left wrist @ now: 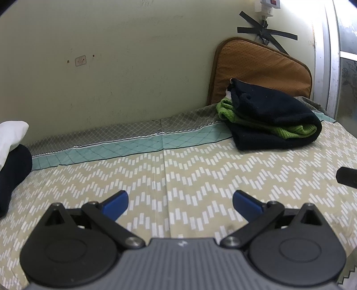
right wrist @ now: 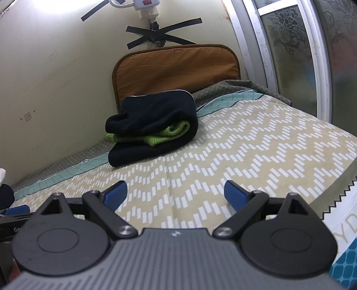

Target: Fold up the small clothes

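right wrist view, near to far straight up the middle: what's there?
right gripper, open → zigzag bedsheet → folded dark and green clothes → brown cushion against the wall → taped power strip.

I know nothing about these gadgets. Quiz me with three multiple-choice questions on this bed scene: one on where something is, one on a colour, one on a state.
1. Where does the clothes pile lie?
A. on the bedsheet, in front of the brown cushion
B. on the floor
C. between a gripper's fingers

2. What colour is the garment sandwiched in the dark clothes?
A. red
B. bright green
C. yellow

3. How do the left gripper and right gripper stand?
A. both shut on cloth
B. one open, one shut
C. both open, holding nothing

Key: 1 A, the pile sits on the sheet before the cushion; 2 B, green knit shows between dark layers; 3 C, blue fingers are spread over bare sheet.
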